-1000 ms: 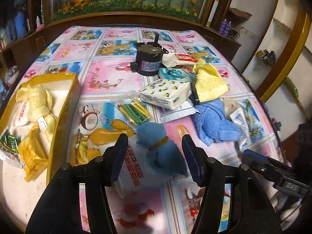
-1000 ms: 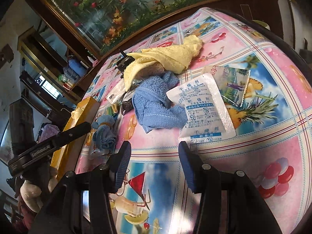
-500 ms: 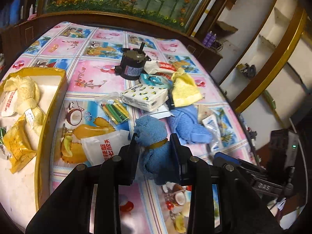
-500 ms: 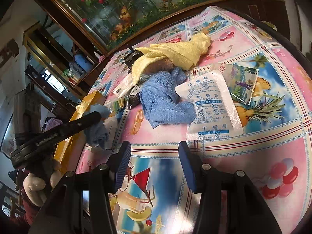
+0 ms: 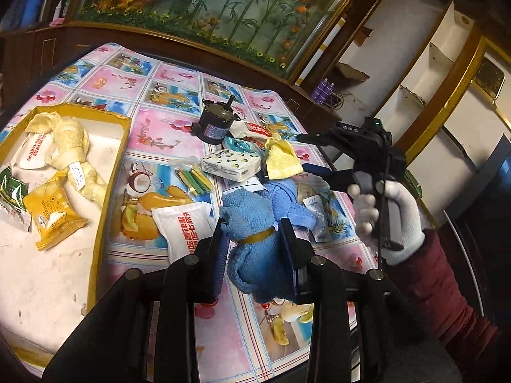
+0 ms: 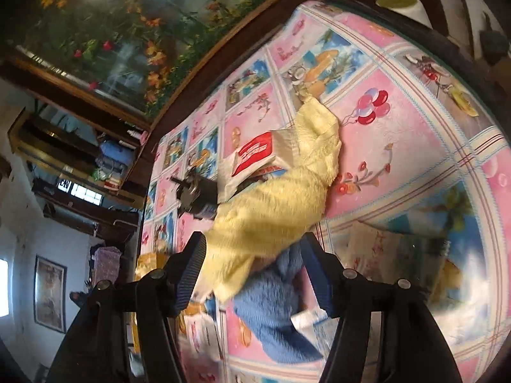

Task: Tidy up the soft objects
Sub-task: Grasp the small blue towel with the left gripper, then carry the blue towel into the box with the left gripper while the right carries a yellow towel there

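Note:
My left gripper (image 5: 255, 252) is shut on a rolled blue towel (image 5: 255, 242) with a yellow band and holds it above the table. My right gripper (image 6: 254, 273) is open, its jaws either side of a yellow towel (image 6: 281, 204) that lies over a loose blue towel (image 6: 274, 312). In the left wrist view the right gripper (image 5: 306, 153) hovers by the yellow towel (image 5: 282, 159), with the loose blue towel (image 5: 287, 201) below it. A yellow box (image 5: 105, 191) at the left holds a cream towel (image 5: 73, 150) and snack packets.
A black motor (image 5: 214, 127), a tissue pack (image 5: 230, 166), a bag of crayons (image 5: 193, 178), a white packet (image 5: 183, 226) and small sachets (image 5: 314, 210) lie on the patterned tablecloth (image 5: 166, 127). A red and white packet (image 6: 252, 159) rests by the yellow towel.
My left gripper has closed on the rolled blue towel and lifted it. My right gripper has moved forward over the loose blue towel up to the yellow towel.

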A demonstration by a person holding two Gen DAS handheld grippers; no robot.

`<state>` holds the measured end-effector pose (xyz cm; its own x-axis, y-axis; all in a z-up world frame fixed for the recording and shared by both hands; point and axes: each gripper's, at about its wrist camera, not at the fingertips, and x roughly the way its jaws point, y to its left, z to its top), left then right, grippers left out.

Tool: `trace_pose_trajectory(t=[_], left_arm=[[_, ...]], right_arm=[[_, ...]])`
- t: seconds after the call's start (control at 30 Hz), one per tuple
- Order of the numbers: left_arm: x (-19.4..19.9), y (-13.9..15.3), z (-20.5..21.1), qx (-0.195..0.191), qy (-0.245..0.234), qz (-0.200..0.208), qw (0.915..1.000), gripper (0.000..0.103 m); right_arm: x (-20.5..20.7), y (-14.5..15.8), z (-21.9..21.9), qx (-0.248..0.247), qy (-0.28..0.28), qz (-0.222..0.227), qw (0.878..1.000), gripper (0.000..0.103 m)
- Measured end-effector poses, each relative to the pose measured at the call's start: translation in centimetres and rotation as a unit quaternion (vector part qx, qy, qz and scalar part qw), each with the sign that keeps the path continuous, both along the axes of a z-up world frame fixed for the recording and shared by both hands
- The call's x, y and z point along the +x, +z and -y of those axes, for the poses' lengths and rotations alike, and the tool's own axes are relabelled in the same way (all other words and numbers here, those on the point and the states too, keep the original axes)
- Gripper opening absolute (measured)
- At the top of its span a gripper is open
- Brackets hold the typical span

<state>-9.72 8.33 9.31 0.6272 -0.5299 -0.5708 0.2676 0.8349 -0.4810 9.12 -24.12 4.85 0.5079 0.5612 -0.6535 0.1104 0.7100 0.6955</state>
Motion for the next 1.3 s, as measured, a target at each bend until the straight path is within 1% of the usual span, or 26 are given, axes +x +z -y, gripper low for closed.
trace_pose_trajectory(t=[0.07, 0.13, 0.2, 0.27, 0.33, 0.37, 0.4, 0.43, 0.47, 0.53, 0.63, 0.7, 0.8, 0.9, 1.0, 1.1, 1.2, 1.3], left_arm=[[-0.2, 0.0, -0.8, -0.003, 0.007, 0.000, 1.0000, 0.030], [-0.3, 0.0, -1.5, -0.005, 0.011, 0.000, 0.9999, 0.030], [-0.5, -0.1, -2.3, -0.007, 0.018, -0.001, 0.9998, 0.030], [-0.5, -0.3, -2.8, -0.008, 0.020, -0.001, 0.9998, 0.030], [-0.3, -0.5, -2.9, -0.013, 0.020, -0.006, 0.9997, 0.030], [-0.3, -0.6, -2.8, -0.014, 0.019, -0.007, 0.9997, 0.030], [-0.3, -0.7, -2.7, -0.013, 0.018, -0.007, 0.9997, 0.030], [-0.4, -0.6, -2.6, -0.014, 0.017, -0.007, 0.9997, 0.030], [-0.6, -0.5, -2.6, -0.013, 0.016, -0.005, 0.9998, 0.030], [-0.8, -0.1, -2.8, -0.013, 0.020, 0.000, 0.9997, 0.030], [-1.2, 0.5, -3.6, -0.015, 0.030, 0.004, 0.9994, 0.030], [-1.6, 0.9, -4.3, -0.016, 0.038, 0.007, 0.9991, 0.030], [-2.3, 1.6, -5.8, -0.020, 0.057, 0.013, 0.9981, 0.030], [-3.3, 2.7, -7.8, -0.013, 0.087, 0.026, 0.9958, 0.030], [-4.5, 3.3, -10.5, -0.002, 0.128, 0.035, 0.9912, 0.030], [-5.1, 3.1, -13.3, 0.009, 0.169, 0.025, 0.9853, 0.030], [-5.5, 2.3, -15.6, 0.020, 0.202, 0.008, 0.9792, 0.030], [-5.3, 1.3, -17.0, 0.038, 0.225, -0.008, 0.9737, 0.030]], right_arm=[[2.1, -1.1, -0.2, 0.020, -0.025, -0.027, 0.999, 0.062], [3.4, -1.8, -0.5, 0.024, -0.043, -0.043, 0.998, 0.062], [4.2, -2.2, -1.0, -0.002, -0.052, -0.054, 0.997, 0.062], [4.2, -2.6, -1.2, -0.024, -0.059, -0.064, 0.996, 0.062], [3.9, -3.5, -1.3, -0.033, -0.057, -0.078, 0.995, 0.062], [3.9, -3.8, -1.0, -0.025, -0.056, -0.078, 0.995, 0.062], [3.6, -3.8, -1.0, -0.025, -0.057, -0.070, 0.996, 0.061], [3.5, -3.7, -1.1, -0.027, -0.048, -0.067, 0.996, 0.058], [3.3, -3.6, -1.2, -0.019, -0.037, -0.059, 0.997, 0.052], [2.9, -3.2, -1.1, -0.010, -0.028, -0.041, 0.999, 0.046], [1.9, -1.4, -0.5, -0.009, -0.032, 0.001, 0.999, 0.043], [0.9, 0.3, -0.3, -0.019, -0.032, 0.030, 0.999, 0.043], [-0.6, 3.0, -0.3, -0.024, -0.020, 0.071, 0.997, 0.043], [-2.2, 5.7, -0.8, -0.011, 0.001, 0.110, 0.994, 0.043], [-3.6, 7.9, -2.8, 0.000, 0.042, 0.139, 0.989, 0.043], [-5.4, 9.5, -5.9, 0.014, 0.096, 0.162, 0.982, 0.043], [-6.6, 10.2, -9.9, 0.022, 0.151, 0.173, 0.973, 0.043], [-7.5, 10.2, -14.1, 0.023, 0.206, 0.169, 0.964, 0.043]])
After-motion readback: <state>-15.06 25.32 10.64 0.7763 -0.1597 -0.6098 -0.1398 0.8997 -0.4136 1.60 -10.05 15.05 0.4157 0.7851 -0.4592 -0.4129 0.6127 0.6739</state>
